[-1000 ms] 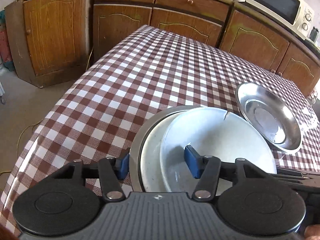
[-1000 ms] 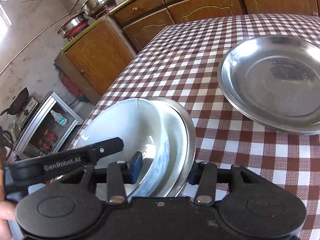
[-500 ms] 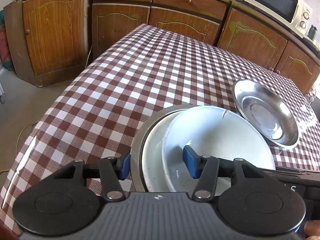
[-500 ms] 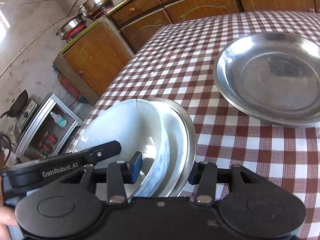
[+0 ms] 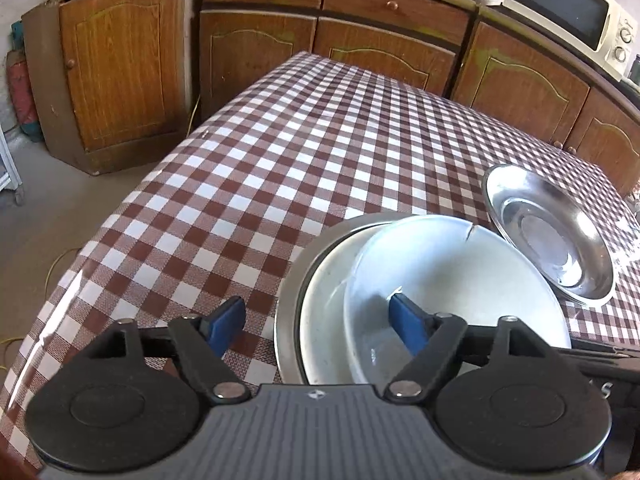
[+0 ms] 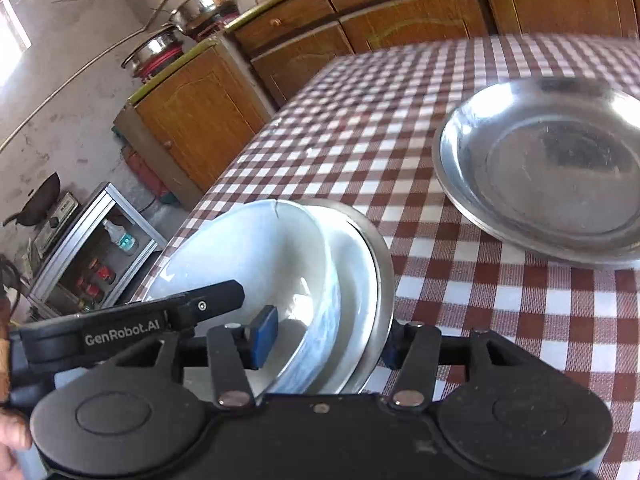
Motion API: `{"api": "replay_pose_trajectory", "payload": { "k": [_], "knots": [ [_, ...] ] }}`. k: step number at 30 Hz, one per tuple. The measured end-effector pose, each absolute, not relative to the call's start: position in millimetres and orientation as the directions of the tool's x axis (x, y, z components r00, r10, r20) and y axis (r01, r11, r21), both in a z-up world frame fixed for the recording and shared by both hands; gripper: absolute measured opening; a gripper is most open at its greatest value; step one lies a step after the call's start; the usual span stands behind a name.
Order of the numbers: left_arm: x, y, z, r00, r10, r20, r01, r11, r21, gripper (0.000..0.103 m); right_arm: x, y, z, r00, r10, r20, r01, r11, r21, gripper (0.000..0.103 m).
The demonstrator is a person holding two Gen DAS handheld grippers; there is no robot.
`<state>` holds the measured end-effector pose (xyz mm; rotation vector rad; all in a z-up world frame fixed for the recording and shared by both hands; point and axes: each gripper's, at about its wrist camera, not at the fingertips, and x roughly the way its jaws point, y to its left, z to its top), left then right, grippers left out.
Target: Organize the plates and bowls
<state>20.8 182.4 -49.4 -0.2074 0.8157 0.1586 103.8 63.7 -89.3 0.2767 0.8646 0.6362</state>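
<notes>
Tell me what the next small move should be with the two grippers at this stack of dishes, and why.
Probably draw both grippers back. The left gripper and right gripper are opening, pads off the rims, and the white bowl already sits in the white plate on the steel plate.

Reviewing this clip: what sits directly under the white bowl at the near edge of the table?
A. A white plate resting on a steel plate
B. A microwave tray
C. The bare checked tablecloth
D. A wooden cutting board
A: the white bowl lies tilted in a white plate, whose edge is ringed by the steel plate beneath it; a second steel dish stands apart on the tablecloth.
</notes>
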Motion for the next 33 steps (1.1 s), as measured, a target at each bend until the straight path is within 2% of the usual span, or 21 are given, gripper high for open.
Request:
{"api": "replay_pose_trajectory", "payload": {
  "k": [3,6,8,13,14,16,18,20,21,33],
  "knots": [
    [21.3,184.7,-51.5,0.668,0.072,-0.741,-0.231,0.966,-0.115,0.096,108.0,58.4,-89.9,0.458,0.632,-0.625,-0.378,0.775,0.506,0.064],
    [18.7,185.2,-52.0,0.684,0.079,-0.726,-0.218,0.971,-0.100,0.096,104.6,58.7,-88.8,0.473,0.618,-0.628,-0.392,0.786,0.478,0.065],
    [17.4,184.3,-51.6,0.690,0.099,-0.717,-0.229,0.970,-0.086,0.097,102.9,59.9,-88.1,0.496,0.603,-0.625,-0.394,0.797,0.457,0.072],
    [16.0,183.4,-51.9,0.697,0.104,-0.710,-0.221,0.972,-0.075,0.096,95.9,59.9,-87.5,0.556,0.582,-0.593,-0.401,0.813,0.422,0.071],
    [16.1,182.7,-51.6,0.696,0.104,-0.710,-0.221,0.972,-0.075,0.094,94.5,60.6,-87.4,0.564,0.576,-0.593,-0.402,0.818,0.412,0.071],
    [16.0,182.3,-50.9,0.700,0.079,-0.710,-0.210,0.973,-0.099,0.083,94.9,61.3,-88.8,0.547,0.580,-0.604,-0.397,0.815,0.423,0.071],
    [17.8,181.6,-50.0,0.705,0.032,-0.709,-0.175,0.976,-0.130,0.063,102.0,58.8,-91.4,0.501,0.607,-0.616,-0.370,0.794,0.482,0.071],
    [18.1,179.8,-49.0,0.707,0.014,-0.707,-0.166,0.975,-0.147,0.061,103.6,60.2,-90.6,0.477,0.627,-0.616,-0.386,0.779,0.494,0.057],
    [17.5,179.4,-49.8,0.710,0.018,-0.704,-0.170,0.975,-0.146,0.061,103.0,60.8,-89.4,0.479,0.624,-0.617,-0.376,0.781,0.498,0.056],
    [10.4,172.8,-41.8,0.741,0.021,-0.671,-0.155,0.978,-0.140,0.058,91.0,56.2,-77.5,0.543,0.596,-0.591,-0.387,0.803,0.454,0.055]
  ]
}}
